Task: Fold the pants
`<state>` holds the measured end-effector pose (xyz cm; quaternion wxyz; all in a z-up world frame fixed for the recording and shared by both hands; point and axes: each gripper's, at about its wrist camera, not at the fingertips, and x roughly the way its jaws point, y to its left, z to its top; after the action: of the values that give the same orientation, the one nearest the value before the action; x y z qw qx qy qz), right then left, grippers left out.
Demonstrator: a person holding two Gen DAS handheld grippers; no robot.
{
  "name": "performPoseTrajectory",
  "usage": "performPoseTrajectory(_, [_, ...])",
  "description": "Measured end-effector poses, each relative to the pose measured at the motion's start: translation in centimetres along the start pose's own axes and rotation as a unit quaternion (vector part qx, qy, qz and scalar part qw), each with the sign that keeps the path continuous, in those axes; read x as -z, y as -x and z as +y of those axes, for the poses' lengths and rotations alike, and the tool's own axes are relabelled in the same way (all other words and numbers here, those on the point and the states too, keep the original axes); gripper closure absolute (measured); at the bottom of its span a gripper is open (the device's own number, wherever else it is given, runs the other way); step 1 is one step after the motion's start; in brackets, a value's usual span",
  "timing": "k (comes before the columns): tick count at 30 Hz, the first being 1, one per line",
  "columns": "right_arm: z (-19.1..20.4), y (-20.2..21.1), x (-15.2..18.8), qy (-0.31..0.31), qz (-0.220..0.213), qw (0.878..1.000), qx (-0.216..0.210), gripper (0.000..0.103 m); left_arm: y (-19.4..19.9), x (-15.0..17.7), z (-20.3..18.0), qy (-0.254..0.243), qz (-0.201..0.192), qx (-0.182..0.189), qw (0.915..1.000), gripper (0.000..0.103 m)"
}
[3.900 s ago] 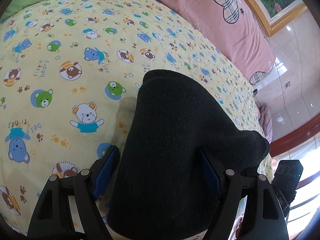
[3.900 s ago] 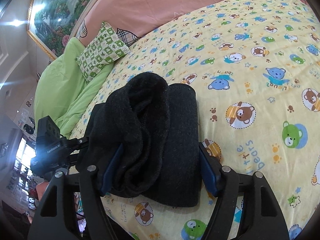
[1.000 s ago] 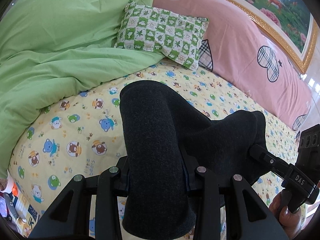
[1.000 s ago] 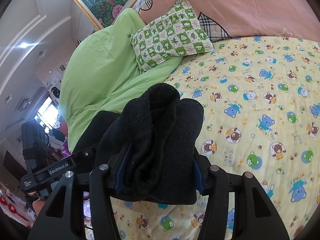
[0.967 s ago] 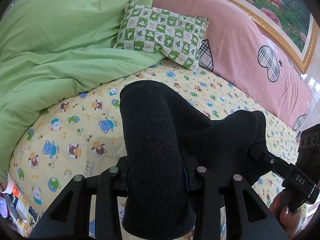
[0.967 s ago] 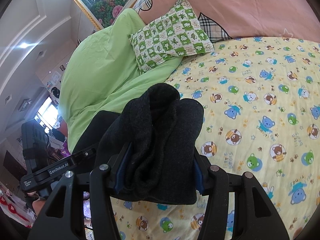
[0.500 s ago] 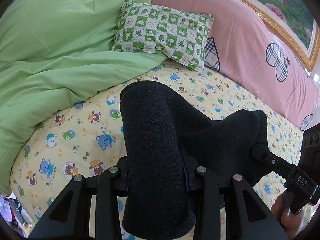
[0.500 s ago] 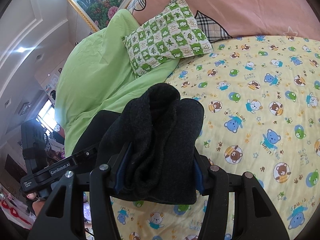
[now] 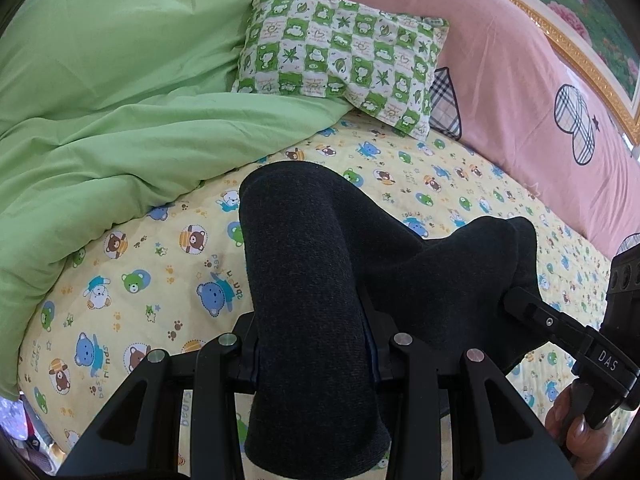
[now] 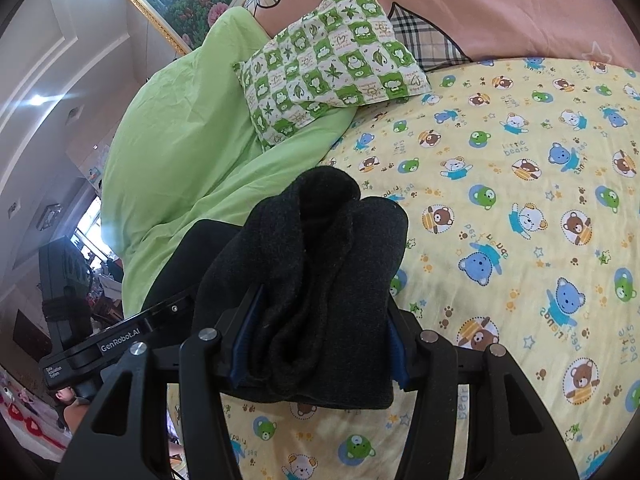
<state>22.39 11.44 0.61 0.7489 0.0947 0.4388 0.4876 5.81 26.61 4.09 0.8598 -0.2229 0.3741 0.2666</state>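
Note:
The folded dark grey pants (image 9: 304, 280) hang as a thick bundle between both grippers, lifted above the yellow bear-print bed sheet (image 9: 160, 264). My left gripper (image 9: 312, 356) is shut on one end of the pants. My right gripper (image 10: 316, 344) is shut on the other end (image 10: 320, 264), where the layers bunch up. The right gripper also shows at the right edge of the left wrist view (image 9: 568, 332), and the left gripper shows at the left of the right wrist view (image 10: 120, 336). The fingertips are hidden by cloth.
A green duvet (image 9: 100, 100) is piled at the left of the bed. A green-and-white checked pillow (image 9: 340, 56) leans on the pink headboard cover (image 9: 520, 80). A gold-framed picture (image 10: 168, 8) hangs above. The sheet spreads out to the right (image 10: 520, 200).
Both grippers, still shut on the pants, have carried the bundle closer to the green duvet and checked pillow. 3.9 s ago the jaws were wider and the pants lay on the sheet.

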Motion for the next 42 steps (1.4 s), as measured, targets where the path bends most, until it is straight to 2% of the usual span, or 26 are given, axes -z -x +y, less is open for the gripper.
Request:
performPoseTrajectory(7, [-0.7,-1.7,0.2,0.000,0.022,1.000,0.019,0.046,-1.9,0.3,0.3,0.005,0.020,-0.004,0.9998,0.065])
performPoseTrajectory(11, [-1.6,-2.3,0.6,-0.006,0.035,0.999,0.027,0.043,-2.4,0.6,0.6,0.009,0.026,-0.001,0.9996,0.056])
performPoseTrajectory(15, [-2.2,-2.6,1.0,0.000,0.034,0.999,0.042,0.041,-3.0,0.9,1.1,0.011,0.035,-0.007,0.9993,0.035])
performPoseTrajectory(19, [-2.9,-2.9,1.5,0.014,0.028,0.997,0.063,0.036,-3.0,1.4,1.3,0.002,0.027,-0.008,0.9996,0.030])
performPoseTrajectory(22, [-3.6,-3.0,1.8,0.010,0.025,0.998,0.063,0.030,-3.1,1.6,1.3,-0.001,0.023,-0.010,0.9997,0.026])
performPoseTrajectory(32, [-2.7,-1.0,1.5,0.003,0.013,0.999,0.048,0.027,-1.4,2.3,0.9,-0.019,0.017,-0.023,0.9994,0.025])
performPoseTrajectory(38, [-1.7,0.7,1.8,0.003,0.011,0.999,0.034,0.017,0.2,3.8,0.3,-0.030,0.015,-0.028,0.9990,0.023])
performPoseTrajectory(42, [-1.0,1.6,2.5,0.011,0.009,0.999,0.035,0.016,1.2,4.8,0.1,-0.040,0.012,-0.033,0.9986,0.023])
